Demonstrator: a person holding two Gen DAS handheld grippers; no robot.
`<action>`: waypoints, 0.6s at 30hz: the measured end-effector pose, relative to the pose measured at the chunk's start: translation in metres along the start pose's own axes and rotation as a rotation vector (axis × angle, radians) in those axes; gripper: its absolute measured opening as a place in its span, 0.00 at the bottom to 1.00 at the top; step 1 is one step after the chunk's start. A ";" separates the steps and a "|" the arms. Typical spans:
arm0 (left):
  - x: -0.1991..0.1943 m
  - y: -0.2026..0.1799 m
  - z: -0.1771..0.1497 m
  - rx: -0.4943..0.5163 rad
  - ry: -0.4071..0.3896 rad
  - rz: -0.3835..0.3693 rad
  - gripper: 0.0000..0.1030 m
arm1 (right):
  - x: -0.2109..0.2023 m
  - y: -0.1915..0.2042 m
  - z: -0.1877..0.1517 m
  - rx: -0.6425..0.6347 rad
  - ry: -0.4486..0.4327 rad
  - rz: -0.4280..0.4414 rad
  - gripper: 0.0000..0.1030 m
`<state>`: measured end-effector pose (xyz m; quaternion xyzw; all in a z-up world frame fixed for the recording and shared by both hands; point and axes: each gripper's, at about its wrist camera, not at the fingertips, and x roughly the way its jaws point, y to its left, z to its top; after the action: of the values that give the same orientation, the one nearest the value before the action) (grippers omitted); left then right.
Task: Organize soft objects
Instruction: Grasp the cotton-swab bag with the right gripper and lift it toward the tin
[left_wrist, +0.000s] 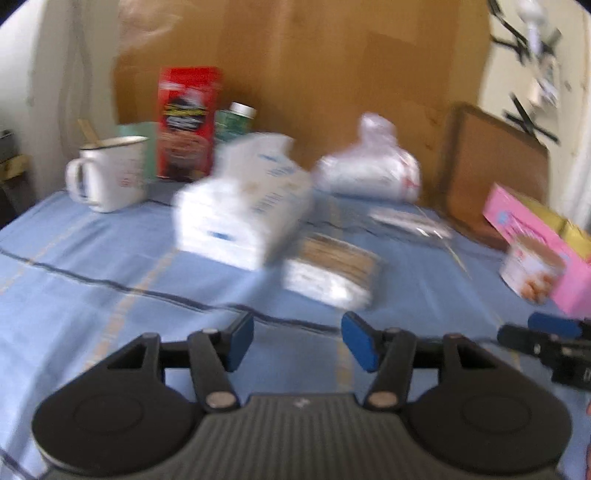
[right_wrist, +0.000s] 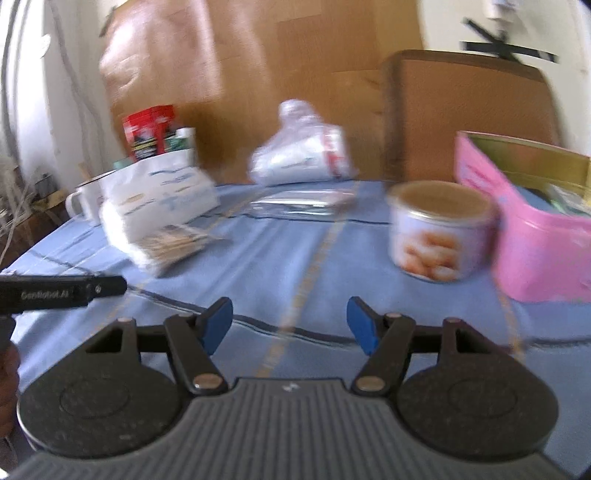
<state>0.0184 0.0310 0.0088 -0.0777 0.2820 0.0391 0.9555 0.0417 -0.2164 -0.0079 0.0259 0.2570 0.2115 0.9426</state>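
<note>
A white and blue soft tissue pack (left_wrist: 242, 199) lies on the blue tablecloth (left_wrist: 92, 258); it also shows in the right wrist view (right_wrist: 159, 199). A small clear-wrapped packet (left_wrist: 332, 269) lies just right of it, also seen in the right wrist view (right_wrist: 173, 245). A white plastic bag (left_wrist: 369, 170) sits at the back (right_wrist: 301, 151). A flat clear packet (left_wrist: 410, 221) lies in front of it (right_wrist: 303, 203). My left gripper (left_wrist: 297, 341) is open and empty above the cloth. My right gripper (right_wrist: 290, 325) is open and empty, and shows at the right edge of the left wrist view (left_wrist: 546, 332).
A white mug (left_wrist: 110, 173), a red box (left_wrist: 186, 122) and a jar (left_wrist: 236, 120) stand at the back left. A round tin (right_wrist: 439, 232) and a pink open box (right_wrist: 532, 221) stand on the right. Brown cardboard (left_wrist: 295, 74) backs the table.
</note>
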 end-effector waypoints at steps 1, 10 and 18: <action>-0.002 0.010 0.001 -0.025 -0.014 0.013 0.56 | 0.006 0.009 0.004 -0.025 0.008 0.023 0.69; -0.002 0.062 0.006 -0.228 -0.041 -0.013 0.56 | 0.079 0.071 0.046 -0.110 0.078 0.151 0.76; -0.006 0.049 0.004 -0.162 -0.066 -0.016 0.57 | 0.117 0.088 0.053 -0.079 0.157 0.167 0.78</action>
<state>0.0094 0.0797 0.0091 -0.1556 0.2457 0.0568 0.9551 0.1257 -0.0852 -0.0034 -0.0065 0.3187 0.3008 0.8989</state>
